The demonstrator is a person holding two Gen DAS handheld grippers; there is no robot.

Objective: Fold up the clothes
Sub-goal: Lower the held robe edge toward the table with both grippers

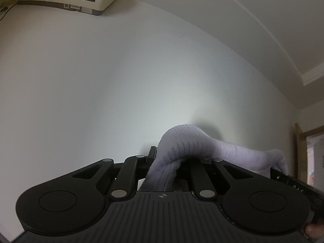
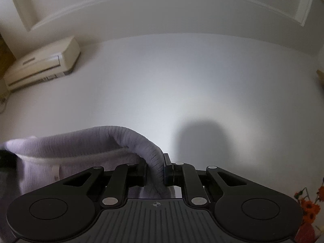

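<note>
Both tools point up toward a white wall (image 1: 101, 81). The left tool (image 1: 162, 162) pinches a lilac sweater (image 1: 182, 147). The right tool (image 2: 155, 170) pinches the same sweater (image 2: 81, 143), which hangs stretched between them.

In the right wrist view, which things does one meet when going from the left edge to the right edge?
Air conditioner → lavender knitted garment → right gripper shut on its ribbed edge → dark shadow on the wall → orange flowers.
</note>
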